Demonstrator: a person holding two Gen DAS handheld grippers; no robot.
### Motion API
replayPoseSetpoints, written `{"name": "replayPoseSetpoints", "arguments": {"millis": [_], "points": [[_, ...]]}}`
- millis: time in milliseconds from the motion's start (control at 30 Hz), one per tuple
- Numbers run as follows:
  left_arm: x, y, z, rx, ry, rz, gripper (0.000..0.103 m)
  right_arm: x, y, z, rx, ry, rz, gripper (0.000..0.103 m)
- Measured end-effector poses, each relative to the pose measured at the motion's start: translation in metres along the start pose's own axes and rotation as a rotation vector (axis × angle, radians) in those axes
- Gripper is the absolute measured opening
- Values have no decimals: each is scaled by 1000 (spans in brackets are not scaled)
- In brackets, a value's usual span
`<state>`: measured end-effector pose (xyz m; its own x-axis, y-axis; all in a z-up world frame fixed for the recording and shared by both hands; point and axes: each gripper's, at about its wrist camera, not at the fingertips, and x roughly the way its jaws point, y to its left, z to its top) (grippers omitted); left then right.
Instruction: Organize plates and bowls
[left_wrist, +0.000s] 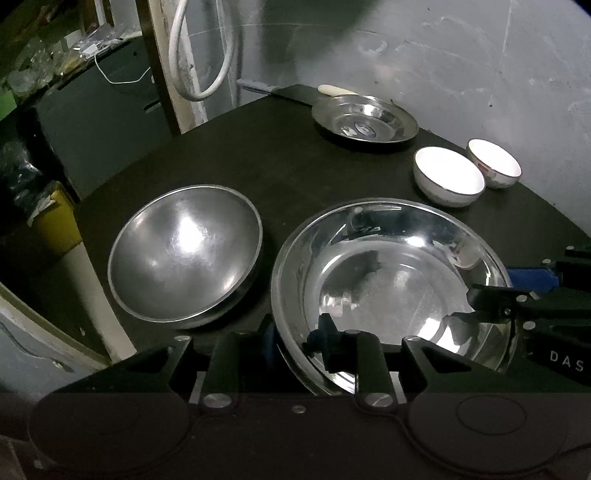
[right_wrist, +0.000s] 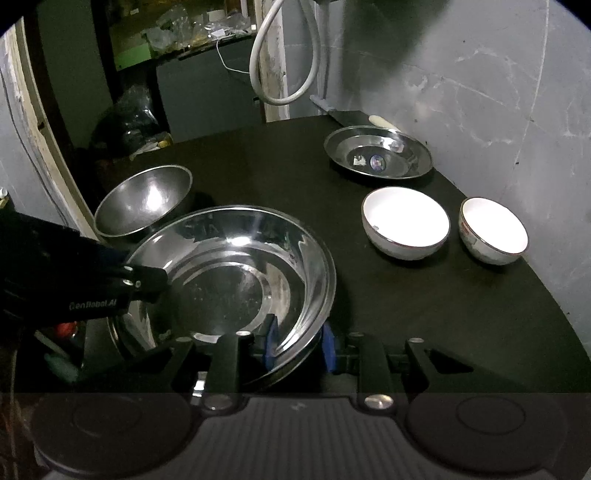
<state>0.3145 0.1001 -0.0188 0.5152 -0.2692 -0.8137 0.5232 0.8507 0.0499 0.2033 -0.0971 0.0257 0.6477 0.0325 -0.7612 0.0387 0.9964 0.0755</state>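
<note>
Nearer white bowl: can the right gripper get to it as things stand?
Probably not yet: the right gripper is clamped on the big steel basin's rim. Past that, the tabletop toward the nearer white bowl looks bare.

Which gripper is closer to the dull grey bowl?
Left. The left gripper straddles the shiny dish rim right beside the dull grey bowl; the right gripper holds the opposite rim, farther away.

Knife (left_wrist: 280, 90) partly hidden behind steel plate (left_wrist: 364, 118).
</note>
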Motion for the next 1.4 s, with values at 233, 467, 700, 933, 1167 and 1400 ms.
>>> {"name": "replayPoseSetpoints", "arguments": {"millis": [233,467,700,933,1167,1400], "points": [[7,2,-3,-3,43,-2,26,5,7,-2,-30,7,-23,30],[11,3,-6,-3,41,-4,27,10,10,-2,-48,4,-38,36],[8,5,-6,-22,27,3,68,13,10,-6,-34,-8,-45,62],[-20,4,-2,-58,-57,-22,101,-12,-8,-11,89,-80,-54,97],[-37,7,17,-149,-202,-94,102,-39,-49,-8,161,-169,-68,103],[-17,12,66,-357,-289,-40,102,-7,-96,44,79,-187,-21,103]]}}
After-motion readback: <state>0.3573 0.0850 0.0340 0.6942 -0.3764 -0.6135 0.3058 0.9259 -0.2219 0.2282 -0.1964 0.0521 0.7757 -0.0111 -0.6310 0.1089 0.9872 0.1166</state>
